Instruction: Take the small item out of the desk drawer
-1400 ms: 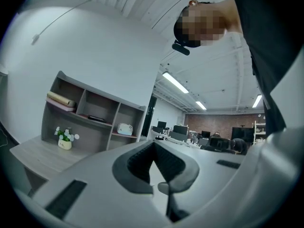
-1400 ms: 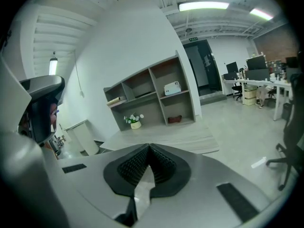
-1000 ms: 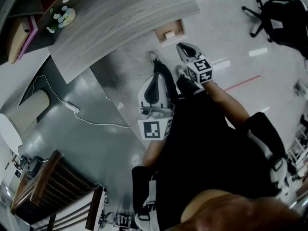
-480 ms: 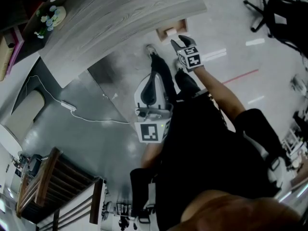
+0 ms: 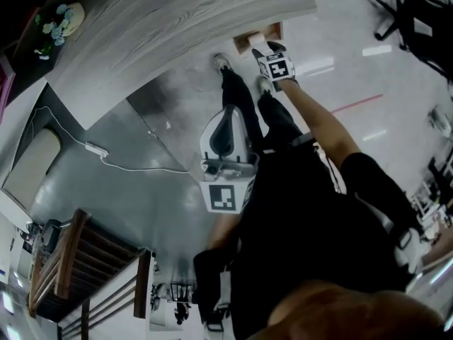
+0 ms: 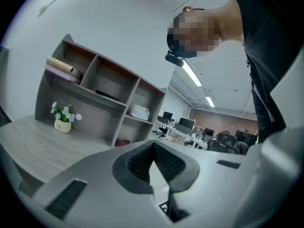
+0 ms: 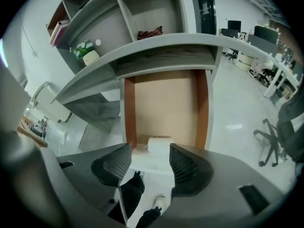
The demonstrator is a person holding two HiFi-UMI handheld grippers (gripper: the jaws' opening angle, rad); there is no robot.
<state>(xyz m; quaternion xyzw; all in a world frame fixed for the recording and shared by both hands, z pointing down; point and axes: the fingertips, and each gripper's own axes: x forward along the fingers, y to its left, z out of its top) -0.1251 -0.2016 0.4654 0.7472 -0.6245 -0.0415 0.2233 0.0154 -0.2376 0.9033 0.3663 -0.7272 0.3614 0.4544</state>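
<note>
The desk drawer (image 7: 164, 103) stands pulled out under the grey desktop (image 7: 156, 51), its tan bottom showing. A small white item (image 7: 159, 144) lies in it just behind the white front panel. My right gripper (image 7: 149, 155) hangs over that front edge with its jaws opening, the item seen in the gap a little beyond the pads and untouched. In the head view the right gripper (image 5: 267, 50) reaches to the drawer (image 5: 272, 30) at the desk's edge. My left gripper (image 5: 226, 163) is held back near the body, its pads (image 6: 137, 163) closed together on nothing.
A shelf unit (image 6: 102, 87) stands on the desktop (image 5: 177, 27) with a small flower pot (image 6: 61, 122), rolled paper and a few items. A white cable (image 5: 141, 167) runs over the floor. Office chairs (image 5: 417, 16) stand at the right, a wooden rack (image 5: 78, 275) at lower left.
The right gripper has travelled up to the open drawer, and its jaws have gone from shut to wide apart. The left gripper has stayed near the body.
</note>
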